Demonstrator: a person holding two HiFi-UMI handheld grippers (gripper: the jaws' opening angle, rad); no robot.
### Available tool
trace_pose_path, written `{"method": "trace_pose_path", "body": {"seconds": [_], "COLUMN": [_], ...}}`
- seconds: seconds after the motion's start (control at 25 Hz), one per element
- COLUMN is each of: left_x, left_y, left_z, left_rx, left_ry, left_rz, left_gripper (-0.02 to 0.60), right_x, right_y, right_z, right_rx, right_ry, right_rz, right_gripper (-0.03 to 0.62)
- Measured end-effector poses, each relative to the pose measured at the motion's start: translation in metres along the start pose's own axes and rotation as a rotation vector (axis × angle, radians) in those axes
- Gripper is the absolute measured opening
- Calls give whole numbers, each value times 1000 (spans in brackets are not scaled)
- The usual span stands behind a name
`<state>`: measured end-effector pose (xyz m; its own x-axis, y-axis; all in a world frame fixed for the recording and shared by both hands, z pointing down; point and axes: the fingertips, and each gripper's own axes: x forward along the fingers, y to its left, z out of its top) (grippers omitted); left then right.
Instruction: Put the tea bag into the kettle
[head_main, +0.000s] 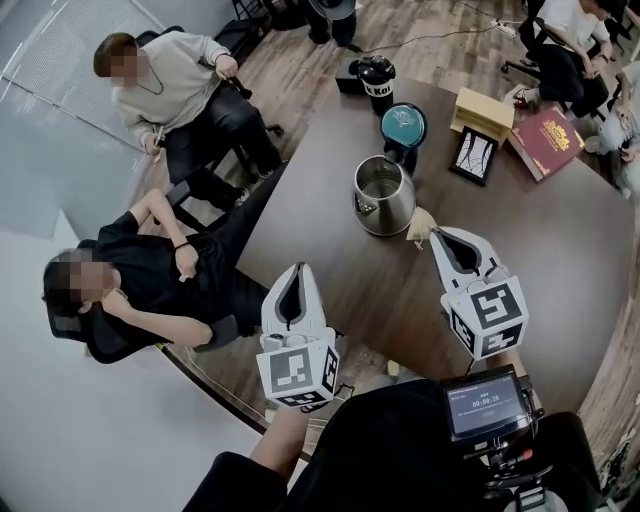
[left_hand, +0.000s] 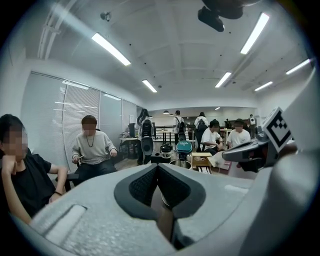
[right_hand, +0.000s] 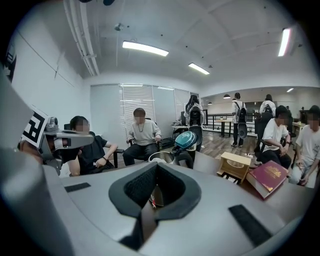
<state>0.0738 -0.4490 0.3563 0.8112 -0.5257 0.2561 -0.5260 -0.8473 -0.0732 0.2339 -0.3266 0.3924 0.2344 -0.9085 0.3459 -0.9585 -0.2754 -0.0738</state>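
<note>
The steel kettle (head_main: 383, 195) stands open on the brown table (head_main: 560, 260), seen also in the left gripper view as the kettle (left_hand: 180, 163). My right gripper (head_main: 434, 236) is shut on a beige tea bag (head_main: 420, 227), just right of the kettle's base and low beside it. In the right gripper view a bit of the tea bag (right_hand: 151, 196) shows between the jaws, with the kettle (right_hand: 159, 158) just ahead. My left gripper (head_main: 298, 268) hovers at the table's near-left edge, shut and empty, apart from the kettle.
Behind the kettle stand a teal-lidded black pot (head_main: 403, 126) and a black jar (head_main: 377, 80). A wooden box (head_main: 482, 111), a small frame (head_main: 473, 155) and a red book (head_main: 545, 141) lie at back right. Two seated people (head_main: 170, 85) are left of the table.
</note>
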Motion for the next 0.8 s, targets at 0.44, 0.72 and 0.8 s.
{"method": "trace_pose_path", "body": {"seconds": [0.44, 0.72, 0.8], "left_x": [11, 5, 4], "left_y": [40, 69, 79], "left_z": [8, 12, 14], "left_rx": [-27, -34, -45], "left_ry": [-12, -40, -56], "left_rz": [12, -85, -98], "left_gripper": [5, 5, 5], "right_x": [33, 40, 40], "right_y": [7, 10, 10], "right_z": [47, 75, 84], "right_rx": [-27, -24, -44], "right_ry": [-51, -81, -90], "right_rz": [-16, -156, -192], "right_gripper": [8, 8, 8]}}
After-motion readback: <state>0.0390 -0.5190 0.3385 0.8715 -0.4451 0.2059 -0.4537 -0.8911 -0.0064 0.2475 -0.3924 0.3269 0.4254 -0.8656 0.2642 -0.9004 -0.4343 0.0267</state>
